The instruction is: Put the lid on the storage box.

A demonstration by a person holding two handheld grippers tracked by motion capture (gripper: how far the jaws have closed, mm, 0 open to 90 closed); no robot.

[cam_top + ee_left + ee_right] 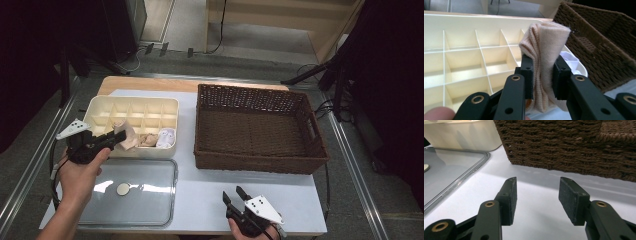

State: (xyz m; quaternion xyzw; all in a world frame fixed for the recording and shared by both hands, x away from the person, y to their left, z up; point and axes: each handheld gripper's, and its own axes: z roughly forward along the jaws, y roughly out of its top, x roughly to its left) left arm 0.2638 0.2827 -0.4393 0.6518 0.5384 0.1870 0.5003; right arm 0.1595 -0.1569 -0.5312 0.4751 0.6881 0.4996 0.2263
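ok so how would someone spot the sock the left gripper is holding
Find the cream divided organizer box left of the brown wicker basket. At its front edge the left gripper pinches a rolled peach-beige sock above the compartments. Unlike the beige bundle and white bundle lying in cells beside it, this one is clamped between black jaws.

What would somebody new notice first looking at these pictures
Probably the left gripper clamped on a rolled beige sock, held above the near edge of the cream divided box, which has a few more rolled items in its near-right cells. Next, the big empty brown wicker basket to the right, and the right gripper open near the table's front edge.
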